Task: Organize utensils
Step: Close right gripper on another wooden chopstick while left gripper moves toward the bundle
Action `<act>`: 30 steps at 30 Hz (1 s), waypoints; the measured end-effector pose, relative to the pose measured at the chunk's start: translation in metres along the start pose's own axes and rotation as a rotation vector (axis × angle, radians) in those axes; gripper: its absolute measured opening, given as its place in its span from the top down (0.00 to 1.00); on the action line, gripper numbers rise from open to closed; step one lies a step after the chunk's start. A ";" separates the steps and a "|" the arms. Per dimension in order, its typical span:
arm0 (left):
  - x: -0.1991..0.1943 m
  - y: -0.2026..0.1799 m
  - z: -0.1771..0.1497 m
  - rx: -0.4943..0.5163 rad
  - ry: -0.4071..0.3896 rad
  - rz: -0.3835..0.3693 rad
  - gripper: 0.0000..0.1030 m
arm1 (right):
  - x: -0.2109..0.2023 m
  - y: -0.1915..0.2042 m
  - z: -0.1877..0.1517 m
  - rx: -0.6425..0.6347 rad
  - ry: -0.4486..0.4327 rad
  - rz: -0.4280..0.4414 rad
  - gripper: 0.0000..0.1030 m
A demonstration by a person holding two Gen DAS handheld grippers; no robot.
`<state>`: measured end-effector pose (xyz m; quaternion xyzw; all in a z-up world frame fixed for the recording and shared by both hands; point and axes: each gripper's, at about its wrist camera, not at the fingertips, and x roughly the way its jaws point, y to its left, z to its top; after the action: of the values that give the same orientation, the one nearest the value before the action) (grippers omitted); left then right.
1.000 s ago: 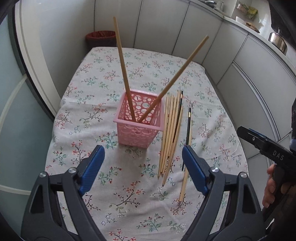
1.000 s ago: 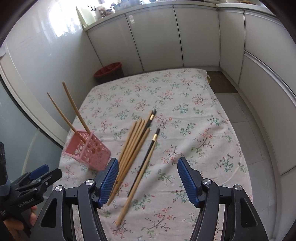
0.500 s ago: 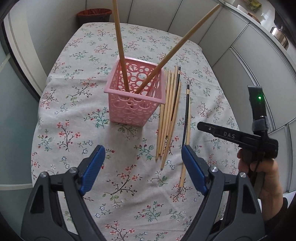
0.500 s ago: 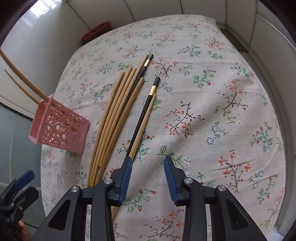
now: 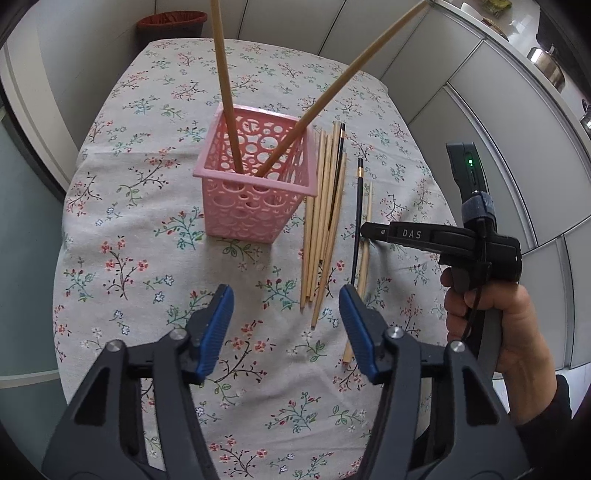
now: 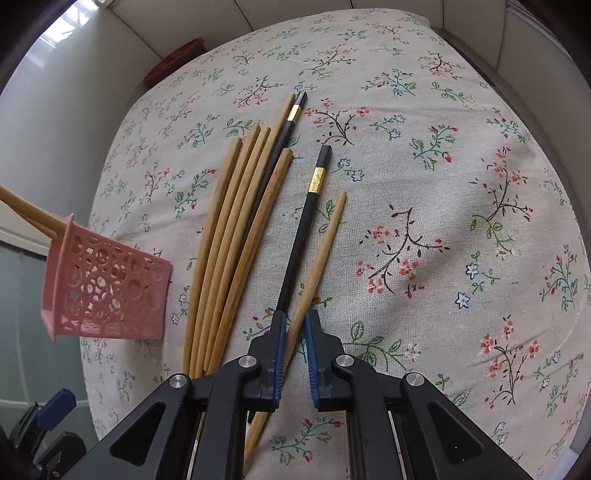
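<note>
A pink perforated basket [image 5: 255, 195] stands on the floral tablecloth [image 5: 147, 277] with two long wooden chopsticks [image 5: 223, 85] leaning in it. It also shows in the right wrist view [image 6: 107, 288]. A bundle of several wooden chopsticks [image 6: 229, 251] lies right of the basket. Beside it lie a black chopstick with a gold band [image 6: 303, 229] and a single wooden chopstick [image 6: 317, 258]. My right gripper [image 6: 294, 325] is low over the cloth, jaws narrowed around the single wooden chopstick, with a small gap showing at the pads. My left gripper [image 5: 286, 325] is open and empty, in front of the basket.
White cabinet doors [image 5: 498, 110] run along the right and far sides of the table. A red-brown bin [image 5: 171, 22] stands on the floor beyond the table's far edge. A glass panel [image 5: 22, 258] lies to the left.
My right gripper has dropped to the cloth and its jaws have narrowed from wide open to close around the single wooden chopstick. My left gripper has drawn nearer the basket and stayed open.
</note>
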<state>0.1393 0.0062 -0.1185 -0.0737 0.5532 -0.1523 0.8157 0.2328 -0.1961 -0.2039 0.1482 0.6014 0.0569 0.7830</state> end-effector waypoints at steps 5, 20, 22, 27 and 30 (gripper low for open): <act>0.001 -0.003 -0.001 0.013 0.009 -0.012 0.43 | -0.004 -0.012 -0.010 -0.012 0.065 0.035 0.91; 0.012 -0.018 -0.002 0.034 0.039 -0.023 0.43 | -0.035 -0.046 -0.026 -0.027 0.099 0.020 0.83; 0.014 -0.018 -0.003 0.041 0.043 -0.023 0.43 | -0.032 -0.045 -0.017 -0.027 0.076 0.007 0.82; 0.025 -0.017 -0.008 0.043 0.076 -0.040 0.53 | -0.017 -0.033 -0.004 -0.067 0.044 -0.057 0.82; 0.036 -0.015 -0.013 0.035 0.112 -0.064 0.61 | -0.013 -0.023 -0.006 -0.140 0.018 -0.123 0.94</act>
<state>0.1376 -0.0193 -0.1511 -0.0684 0.5926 -0.1917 0.7794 0.2216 -0.2200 -0.2003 0.0554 0.6108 0.0516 0.7882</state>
